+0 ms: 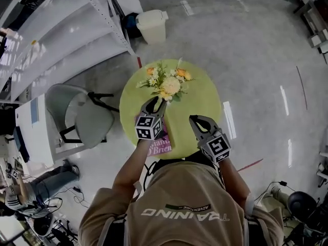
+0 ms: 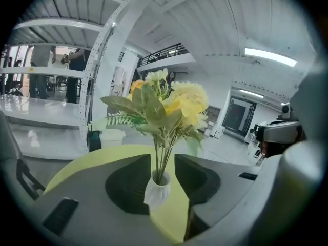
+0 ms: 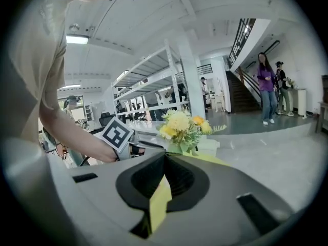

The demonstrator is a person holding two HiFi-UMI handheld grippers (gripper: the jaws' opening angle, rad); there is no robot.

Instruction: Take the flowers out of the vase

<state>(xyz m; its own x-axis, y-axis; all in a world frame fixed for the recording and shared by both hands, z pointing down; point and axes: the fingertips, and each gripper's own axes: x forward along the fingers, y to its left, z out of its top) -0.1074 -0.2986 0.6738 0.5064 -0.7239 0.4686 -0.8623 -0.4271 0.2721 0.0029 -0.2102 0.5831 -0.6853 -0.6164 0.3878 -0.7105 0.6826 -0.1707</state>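
Left gripper [image 1: 156, 101]: released, jaws either side of white vase [image 2: 156, 188] holding yellow flowers [image 2: 169, 104] | Right gripper [image 1: 196, 119]: clenched, empty, near right | Surface [image 1: 205, 96]: round, green

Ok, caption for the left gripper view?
Open left tongs flank the white vase of yellow flowers on the green table.

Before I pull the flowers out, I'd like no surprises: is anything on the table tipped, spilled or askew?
Nothing stands out. The white vase stands upright on the round green table, the yellow flowers sit in it, and no spill shows.
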